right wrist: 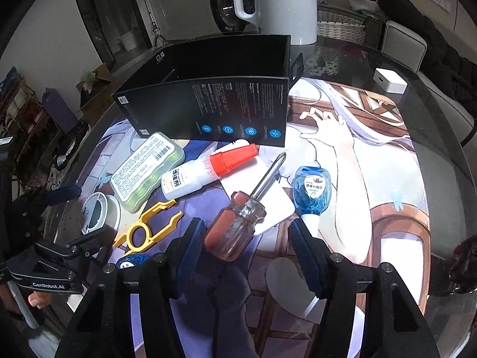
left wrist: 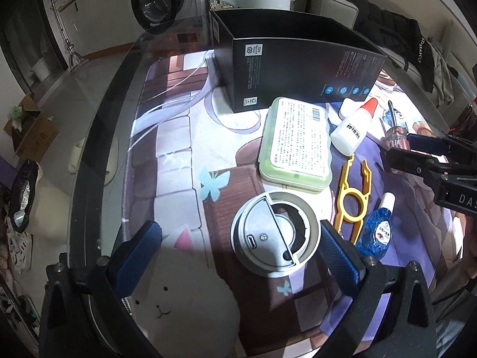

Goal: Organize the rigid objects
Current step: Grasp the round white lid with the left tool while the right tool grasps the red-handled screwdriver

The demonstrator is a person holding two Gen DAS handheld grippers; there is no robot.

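Note:
An open black box (left wrist: 298,65) (right wrist: 217,98) stands at the back of the mat. In front of it lie a green case (left wrist: 296,143) (right wrist: 146,170), a white glue bottle with a red cap (left wrist: 354,128) (right wrist: 205,170), a screwdriver with a clear and red handle (right wrist: 238,220) (left wrist: 398,137), a yellow plastic tool (left wrist: 353,200) (right wrist: 149,226), two blue bottles (left wrist: 377,229) (right wrist: 311,191) and a grey round device (left wrist: 274,235) (right wrist: 98,211). My left gripper (left wrist: 238,256) is open around the round device. My right gripper (right wrist: 247,241) is open around the screwdriver handle.
A picture mat (right wrist: 372,179) covers the round glass table (left wrist: 98,125). A white kettle (right wrist: 286,3) stands behind the box, and a small white box (right wrist: 390,80) sits at the far right. A white card (right wrist: 265,197) lies under the screwdriver.

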